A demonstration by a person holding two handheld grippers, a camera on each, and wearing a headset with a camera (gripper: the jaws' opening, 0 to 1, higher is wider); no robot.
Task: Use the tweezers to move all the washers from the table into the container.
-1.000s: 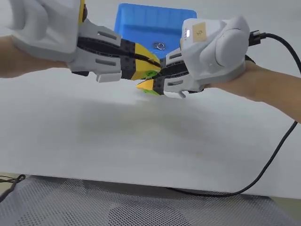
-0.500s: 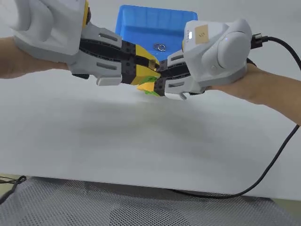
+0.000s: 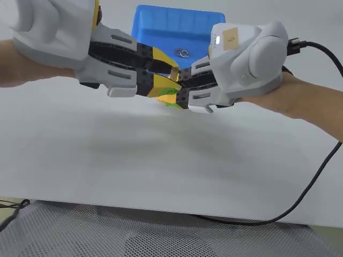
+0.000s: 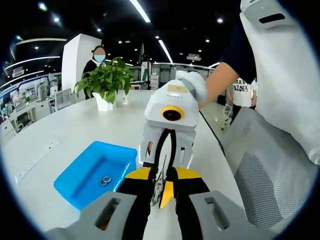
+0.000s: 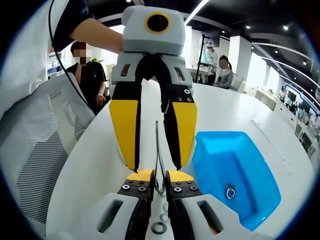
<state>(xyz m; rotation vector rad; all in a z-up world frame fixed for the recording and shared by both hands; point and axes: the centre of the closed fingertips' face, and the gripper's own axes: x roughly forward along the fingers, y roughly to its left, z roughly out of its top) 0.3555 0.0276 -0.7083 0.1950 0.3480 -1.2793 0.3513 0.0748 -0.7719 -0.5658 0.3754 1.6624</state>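
Since a second ago the left gripper's (image 3: 172,78) yellow jaws have spread, and they now stand open either side of the tweezers (image 5: 157,145). The right gripper (image 5: 153,176) clamps the tweezers between its closed jaws. Loose washers (image 5: 159,228) lie on the white table (image 3: 161,155) below them, and more sit inside the blue container (image 3: 161,27).

The container (image 3: 155,27) is glossy blue plastic, the washers (image 3: 183,52) and thin tweezers (image 5: 157,150) shiny metal, the tabletop (image 3: 161,160) smooth matt white.
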